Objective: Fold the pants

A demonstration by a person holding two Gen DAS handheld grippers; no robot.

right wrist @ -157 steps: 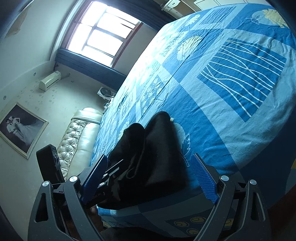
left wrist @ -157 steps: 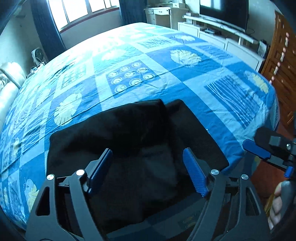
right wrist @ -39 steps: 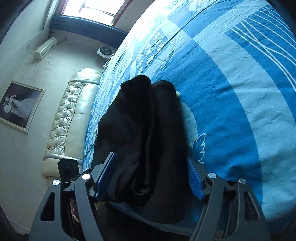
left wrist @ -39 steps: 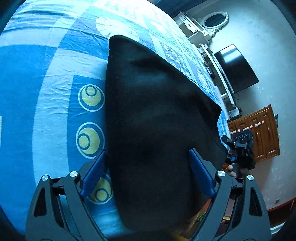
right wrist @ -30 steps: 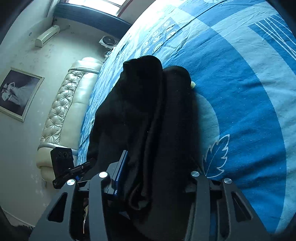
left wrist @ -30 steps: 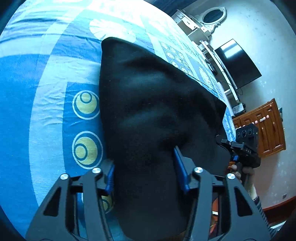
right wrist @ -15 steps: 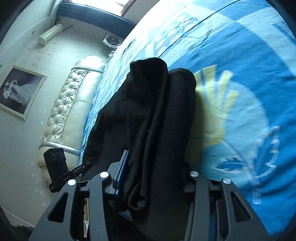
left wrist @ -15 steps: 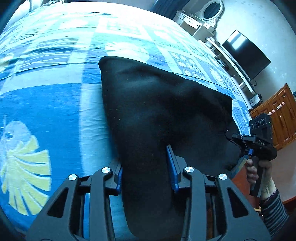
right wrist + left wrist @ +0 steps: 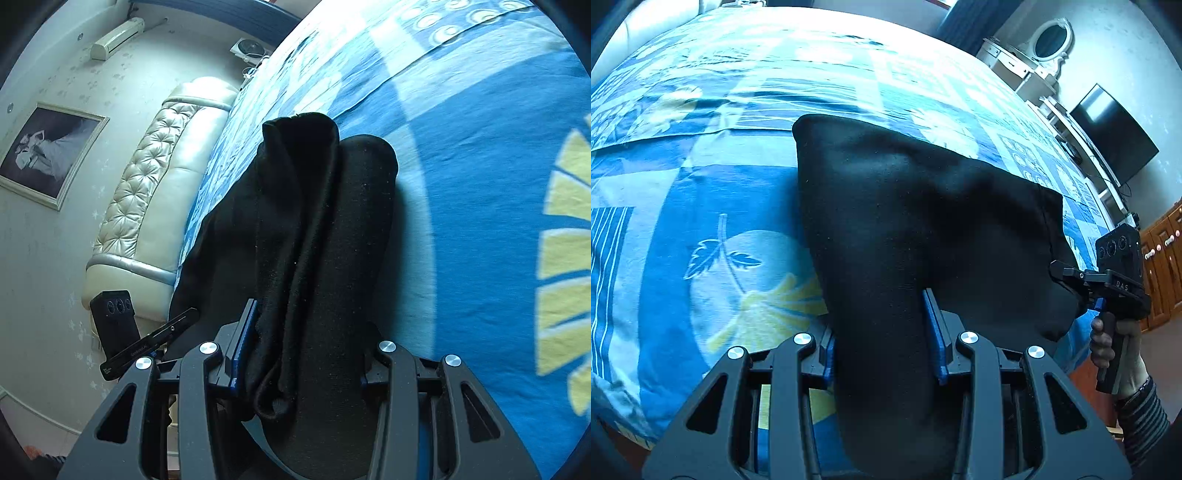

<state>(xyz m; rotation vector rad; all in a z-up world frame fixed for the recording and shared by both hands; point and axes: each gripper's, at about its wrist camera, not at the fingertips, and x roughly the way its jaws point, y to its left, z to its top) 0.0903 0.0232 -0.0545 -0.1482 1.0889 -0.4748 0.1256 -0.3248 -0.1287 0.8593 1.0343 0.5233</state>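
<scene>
Left gripper (image 9: 882, 332) clamps the black pants (image 9: 905, 221); right gripper (image 9: 299, 354) clamps the other end, its right pad buried in cloth. Pants lie folded on blue bedspread (image 9: 701, 206). Headboard (image 9: 155, 192), TV (image 9: 1112, 129) around.

blue patchwork bedspread (image 9: 701, 184), tufted headboard (image 9: 147, 192), television (image 9: 1112, 136).

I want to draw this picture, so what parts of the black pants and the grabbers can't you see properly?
- Left wrist view: the pants hide the left gripper pads' tips.
- Right wrist view: folded cloth covers the right gripper far pad.
- Both views: the near pants end is cut off by the bottom edge.
- Bedspread print at right is blurred.
</scene>
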